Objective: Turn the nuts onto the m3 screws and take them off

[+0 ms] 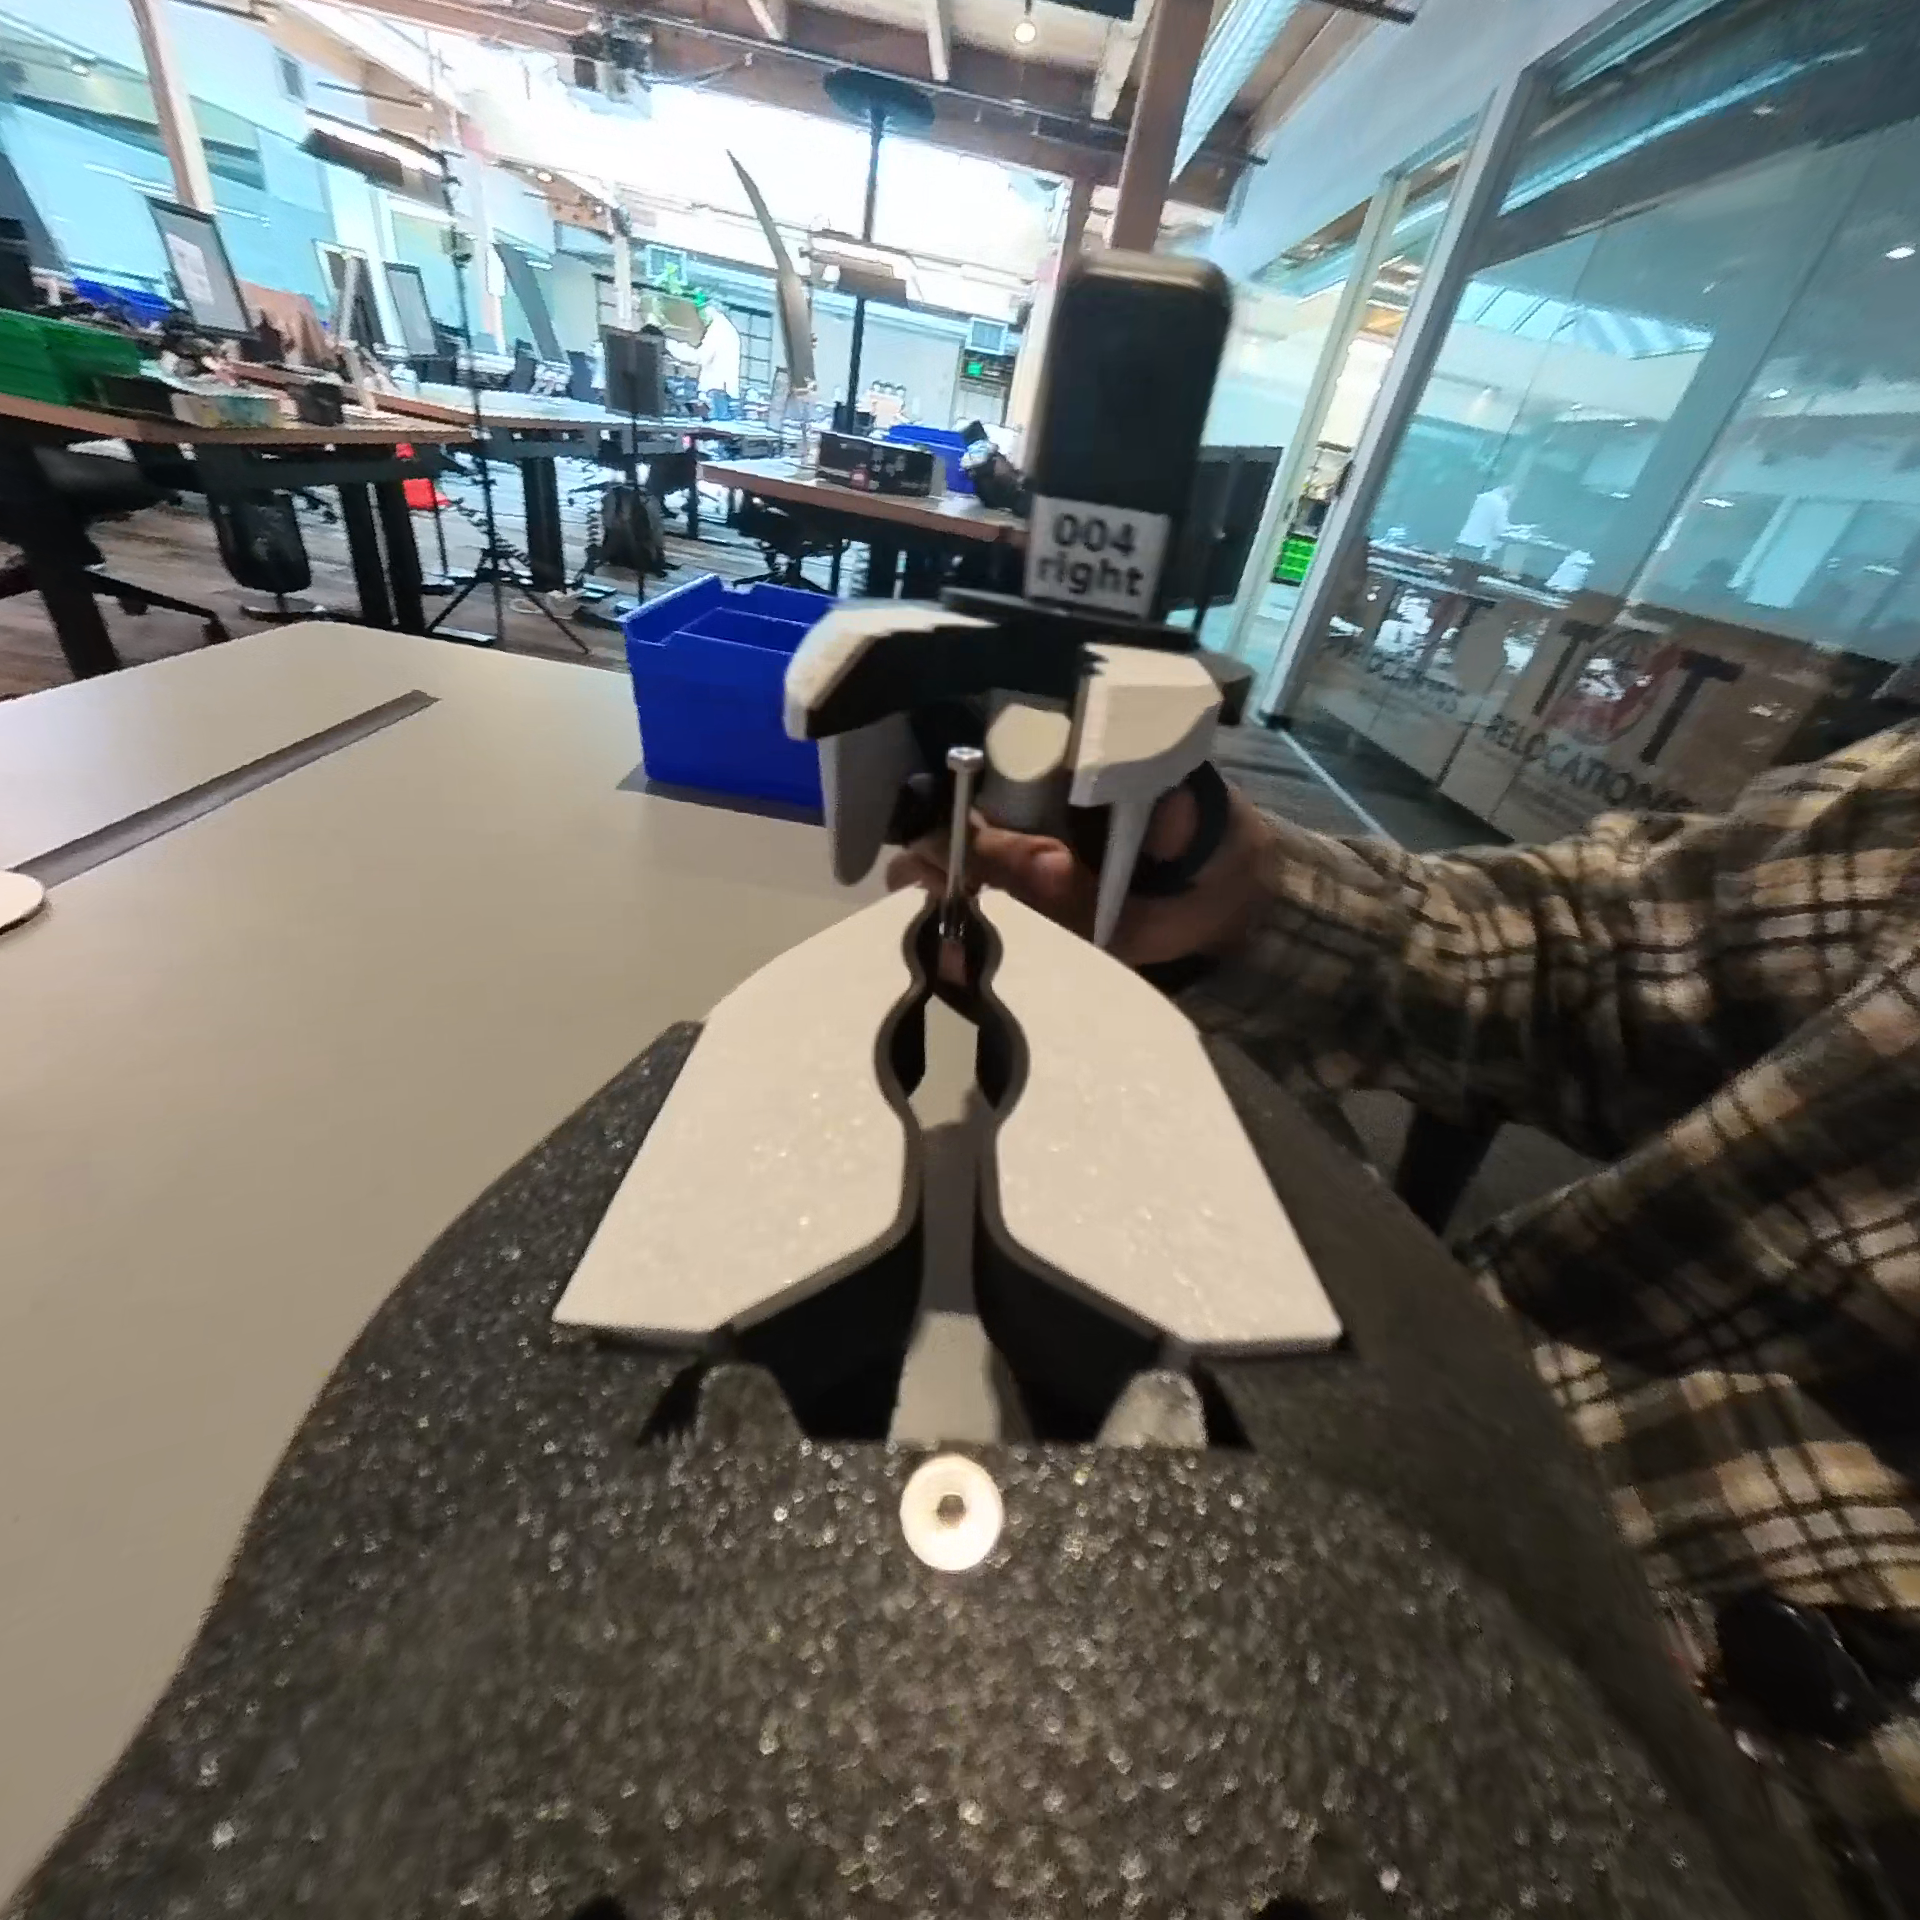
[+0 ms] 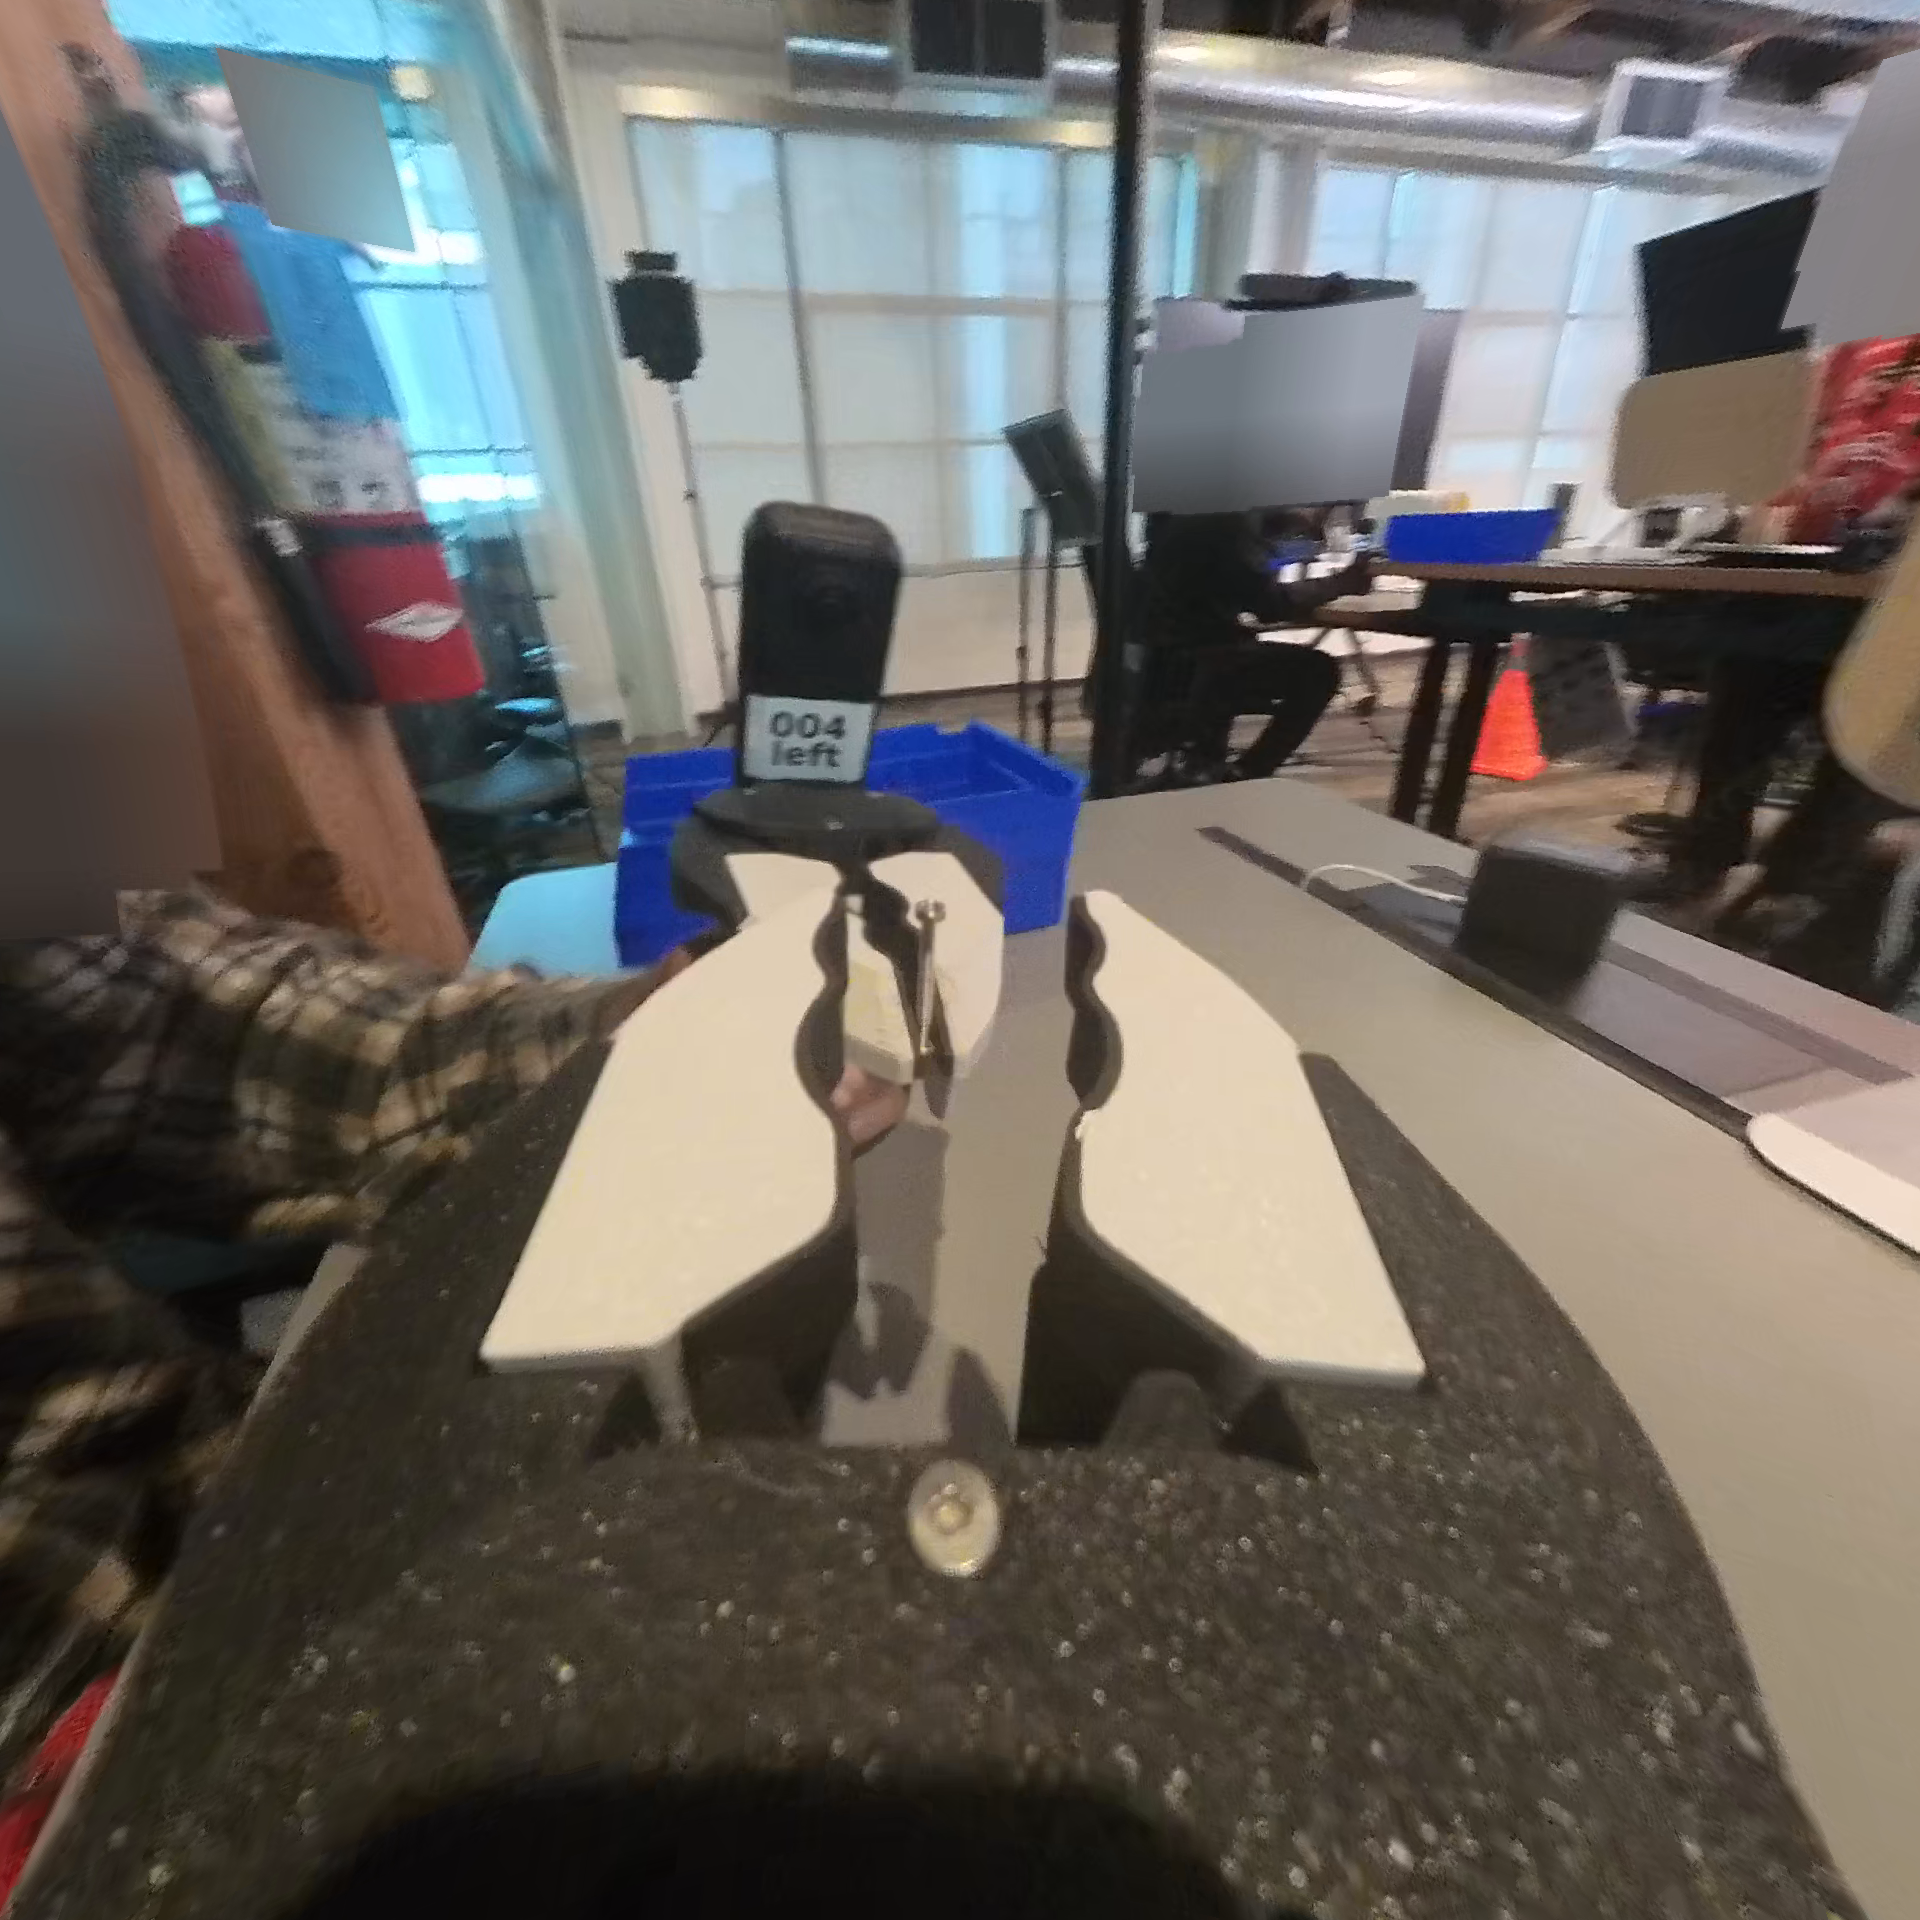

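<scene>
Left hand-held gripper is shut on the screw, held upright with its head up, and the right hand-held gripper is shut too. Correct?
Not quite. The right hand-held gripper is open, its fingers wide apart in the right wrist view. The left hand-held gripper is indeed shut on the screw, upright, head up.
</scene>
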Demonstrator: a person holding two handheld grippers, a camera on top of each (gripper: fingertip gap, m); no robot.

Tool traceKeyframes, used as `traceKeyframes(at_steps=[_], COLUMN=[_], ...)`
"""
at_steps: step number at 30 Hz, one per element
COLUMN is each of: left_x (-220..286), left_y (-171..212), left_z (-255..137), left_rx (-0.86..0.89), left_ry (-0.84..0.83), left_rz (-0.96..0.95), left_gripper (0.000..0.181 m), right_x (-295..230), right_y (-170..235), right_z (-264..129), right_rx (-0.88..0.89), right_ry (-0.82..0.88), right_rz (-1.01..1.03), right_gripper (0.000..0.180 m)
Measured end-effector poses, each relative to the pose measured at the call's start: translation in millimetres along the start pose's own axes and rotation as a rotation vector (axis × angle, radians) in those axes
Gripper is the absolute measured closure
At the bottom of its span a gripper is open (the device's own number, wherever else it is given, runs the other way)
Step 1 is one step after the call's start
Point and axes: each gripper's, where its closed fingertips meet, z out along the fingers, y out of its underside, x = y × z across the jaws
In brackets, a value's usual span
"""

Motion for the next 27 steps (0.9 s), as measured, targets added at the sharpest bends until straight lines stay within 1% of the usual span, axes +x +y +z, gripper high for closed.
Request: traceKeyframes(at_steps=[2,4,7,11,14,15,17,19,22,24,27], left_x=[5,13,20,26,28,28,28,27,20,13,2], left_y=[-1,-1,1,4,4,3,4,4,4,5,6], left_z=[1,2,5,7,7,7,6,7,6,6,5], left_rx=[0.006,0.010,-0.002,-0.016,-0.015,-0.013,-0.014,-0.016,-0.020,-0.028,-0.043], left_ry=[0.043,0.094,0.141,0.176,0.186,0.188,0.190,0.183,0.131,0.074,-0.027], left_rz=[-0.007,-0.012,-0.003,0.006,0.010,0.010,0.011,0.014,0.025,0.036,0.066], left_gripper=[0.177,0.177,0.177,0.177,0.177,0.177,0.177,0.177,0.177,0.177,0.177], right_x=[-6,-13,-23,-32,-38,-40,-44,-43,-38,-31,-17], right_y=[-4,-10,-16,-9,-2,-1,1,2,3,4,7], right_z=[-2,-6,-11,-10,-7,-7,-7,-5,-2,-1,1], right_rx=[-0.013,-0.001,-0.002,-0.075,-0.118,-0.124,-0.128,-0.121,-0.110,-0.103,-0.079], right_ry=[-0.114,-0.258,-0.448,-0.573,-0.623,-0.640,-0.667,-0.659,-0.573,-0.468,-0.240], right_rz=[0.008,0.050,0.100,0.093,0.087,0.088,0.087,0.090,0.075,0.059,0.006], right_gripper=[0.141,0.149,0.155,0.158,0.158,0.161,0.174,0.175,0.175,0.175,0.175])
